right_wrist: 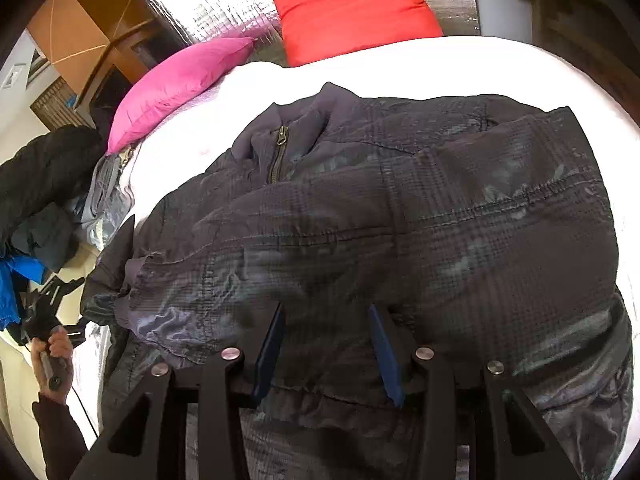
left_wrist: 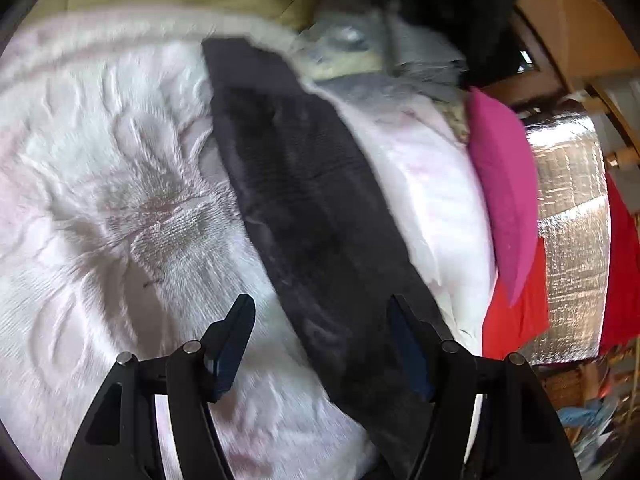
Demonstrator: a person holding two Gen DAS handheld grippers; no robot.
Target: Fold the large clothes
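Note:
A dark quilted jacket (right_wrist: 400,220) lies spread on a white bed (right_wrist: 400,68), collar and brass zip (right_wrist: 280,148) toward the pillows. My right gripper (right_wrist: 326,310) is open just above the jacket's lower body, holding nothing. In the left wrist view one long dark part of the jacket (left_wrist: 304,200) stretches across a pale textured blanket (left_wrist: 100,184). My left gripper (left_wrist: 322,304) is open, its fingers standing either side of the dark fabric's near end, holding nothing. The left gripper (right_wrist: 52,312) also shows in the right wrist view, held in a hand at the bed's left edge.
A pink pillow (right_wrist: 180,84) and a red pillow (right_wrist: 352,8) lie at the head of the bed against a silver foil panel (right_wrist: 216,4). A pile of dark, grey and blue clothes (right_wrist: 44,208) sits left of the bed. Wooden furniture (right_wrist: 96,40) stands behind.

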